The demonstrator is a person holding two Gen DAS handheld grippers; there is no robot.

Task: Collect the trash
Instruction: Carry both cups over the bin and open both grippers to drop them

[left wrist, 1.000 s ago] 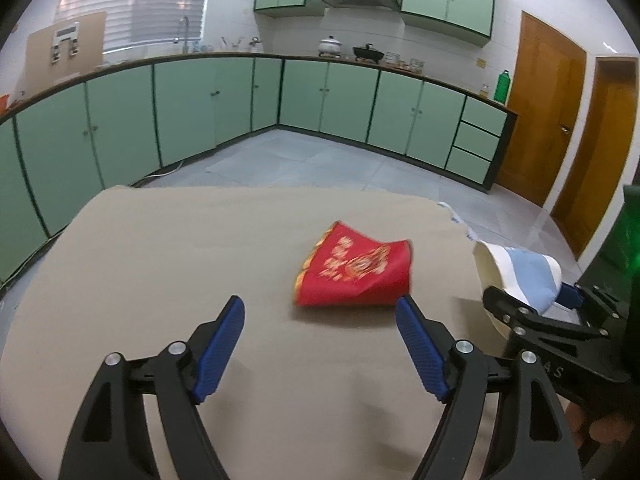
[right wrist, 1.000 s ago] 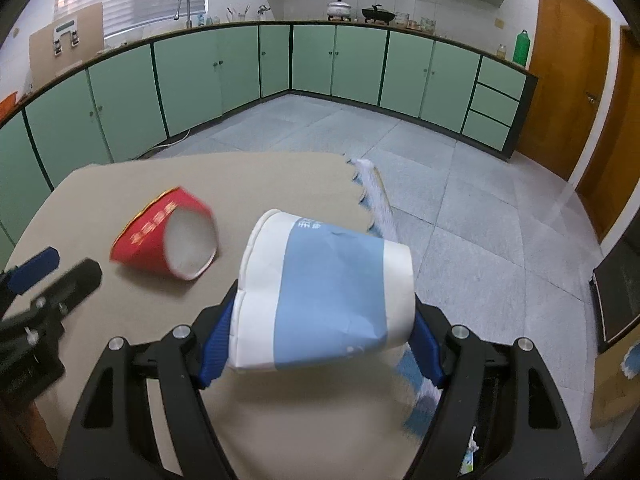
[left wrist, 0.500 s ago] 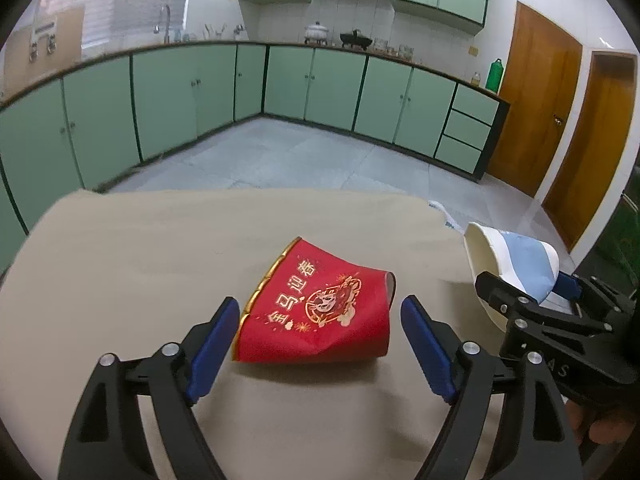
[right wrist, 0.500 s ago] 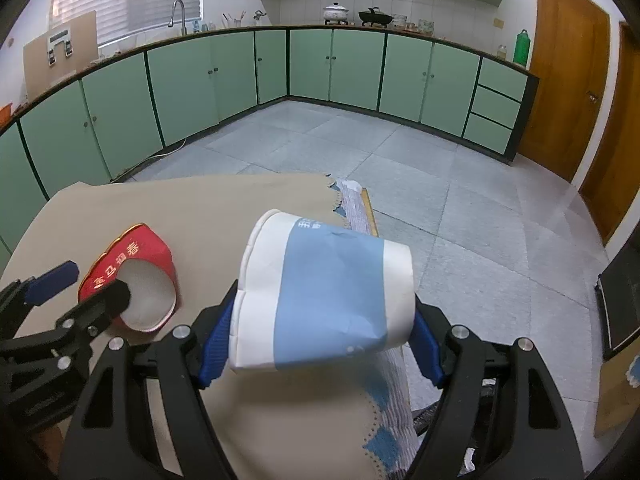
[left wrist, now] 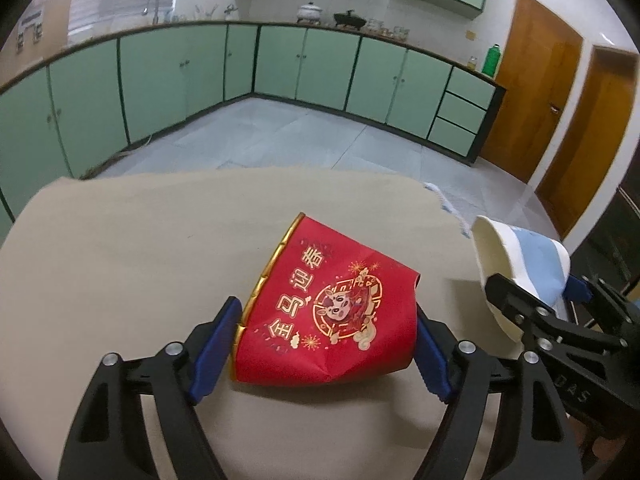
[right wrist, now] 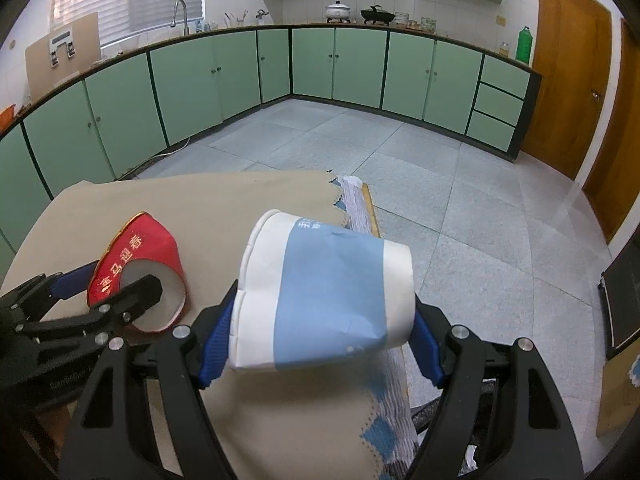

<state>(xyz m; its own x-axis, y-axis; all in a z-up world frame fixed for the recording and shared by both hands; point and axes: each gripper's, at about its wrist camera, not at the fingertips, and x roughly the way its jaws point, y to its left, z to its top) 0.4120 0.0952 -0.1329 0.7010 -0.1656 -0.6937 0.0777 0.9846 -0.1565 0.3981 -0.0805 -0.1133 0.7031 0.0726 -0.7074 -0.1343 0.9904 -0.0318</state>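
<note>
The right gripper [right wrist: 320, 328] clamps the blue-and-white paper cup [right wrist: 326, 294]; at its nine o'clock, the left gripper [left wrist: 324, 344] is closing around the red paper cup [left wrist: 332, 312], not yet lifted off the table [left wrist: 120, 260].

Flattened cup [left wrist: 332, 312] on table [left wrist: 120, 248], second cup [right wrist: 320, 292] to its right, cabinets [left wrist: 280, 64] behind

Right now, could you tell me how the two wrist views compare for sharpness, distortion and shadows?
Left wrist view: background soft, the window washed out, the counter bowed by the fisheye, the red cup fairly sharp with a dark shadow beneath. Right wrist view: crisper throughout, the same bowing and dark corners, the blue and white cup clear, and a faint sheen on the floor by the doors.
</note>
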